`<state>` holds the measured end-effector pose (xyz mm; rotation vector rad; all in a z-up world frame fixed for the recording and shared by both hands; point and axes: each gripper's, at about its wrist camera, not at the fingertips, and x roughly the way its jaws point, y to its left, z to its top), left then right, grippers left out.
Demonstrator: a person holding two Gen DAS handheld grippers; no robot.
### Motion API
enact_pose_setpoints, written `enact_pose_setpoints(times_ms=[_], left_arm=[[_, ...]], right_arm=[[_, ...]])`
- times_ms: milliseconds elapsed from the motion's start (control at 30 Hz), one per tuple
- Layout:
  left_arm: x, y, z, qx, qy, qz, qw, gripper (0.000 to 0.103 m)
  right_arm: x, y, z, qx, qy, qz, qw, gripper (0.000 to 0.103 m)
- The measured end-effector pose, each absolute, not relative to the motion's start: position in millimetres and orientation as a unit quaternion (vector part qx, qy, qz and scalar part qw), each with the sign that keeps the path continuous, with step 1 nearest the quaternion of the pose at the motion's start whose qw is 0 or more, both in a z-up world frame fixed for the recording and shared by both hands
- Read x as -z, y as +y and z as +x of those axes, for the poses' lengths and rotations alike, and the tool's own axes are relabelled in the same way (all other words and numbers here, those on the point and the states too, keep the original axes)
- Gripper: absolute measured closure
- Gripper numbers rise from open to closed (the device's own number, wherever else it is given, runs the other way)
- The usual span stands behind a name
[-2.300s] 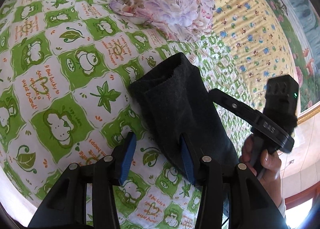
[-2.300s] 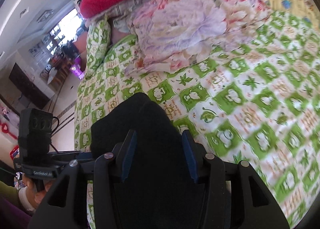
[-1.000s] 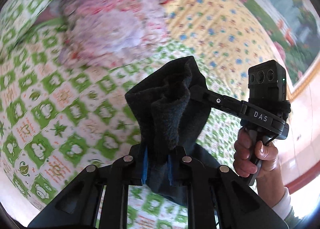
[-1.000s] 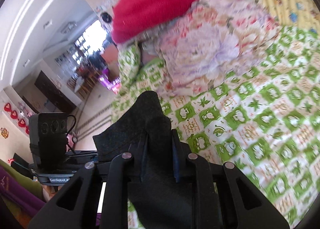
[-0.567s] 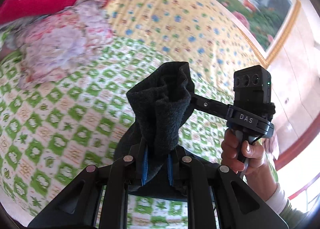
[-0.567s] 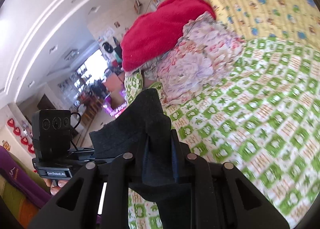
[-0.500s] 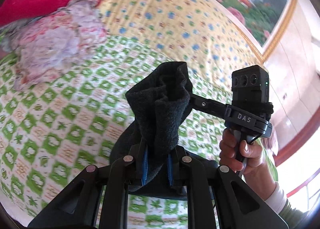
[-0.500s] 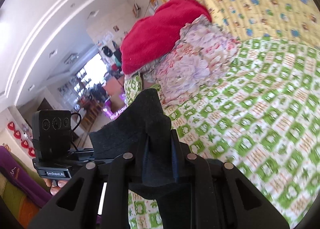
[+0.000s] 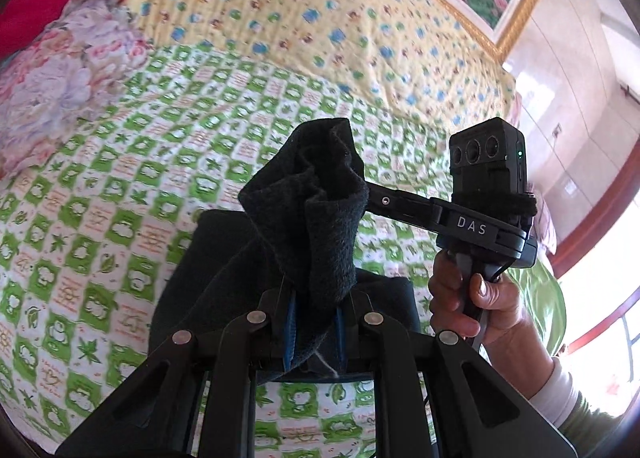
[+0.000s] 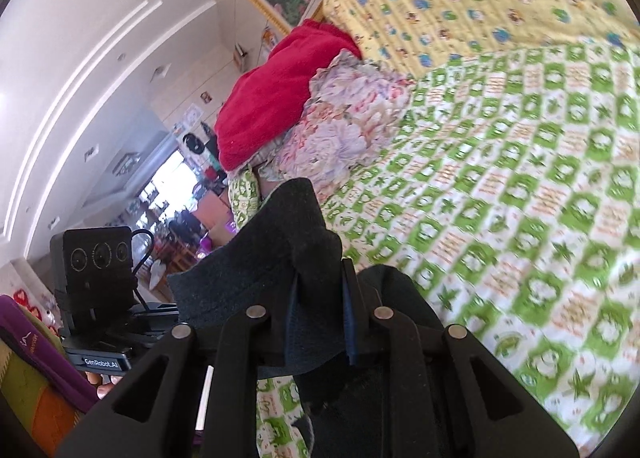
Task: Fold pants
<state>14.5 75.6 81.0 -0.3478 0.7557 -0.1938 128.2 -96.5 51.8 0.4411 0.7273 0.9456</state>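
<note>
Pants (image 9: pixel 320 226), dark and fleecy, pinched at one end in both grippers and lifted off the green-checked quilt (image 9: pixel 100 186). Left gripper (image 9: pixel 314 332) clamped on a bunched edge, blue pads pressed tight against the cloth. Right gripper (image 10: pixel 320 322) likewise closed on the same raised edge, seen from the left wrist view reaching in from the right with a hand (image 9: pixel 476 298) on its handle. Rest of the garment trailing down behind the fingers onto the quilt, part of it lying flat there. Floral pillow (image 10: pixel 340 130) and red blanket (image 10: pixel 276 90) well apart at the head of the bed.

Probably mid-fold: held end raised, ready for carrying over the part that lies flat. Next move likely calls for bringing both grips forward together, level with each other, lowering the edge onto the far portion so the corners line up, then letting go. Risk of a crooked fold if one side leads, or of the thick cloth bunching.
</note>
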Motion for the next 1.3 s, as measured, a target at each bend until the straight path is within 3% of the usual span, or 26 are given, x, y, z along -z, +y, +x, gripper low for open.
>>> enact_pose_setpoints(times_ms=[1067, 1300], left_arm=[[-47.6, -8.7, 20.0, 0.143, 0.387, -0.059, 0.909, 0.088], [-39.5, -22.3, 21.2, 0.151, 0.386, -0.030, 0.909, 0.082]], right_arm=[[-8.3, -163.5, 84.9, -0.382, 0.342, 0.248, 0.822, 0.082], [-2.0, -173.2, 77.8, -0.356, 0.357, 0.248, 0.827, 0.080]])
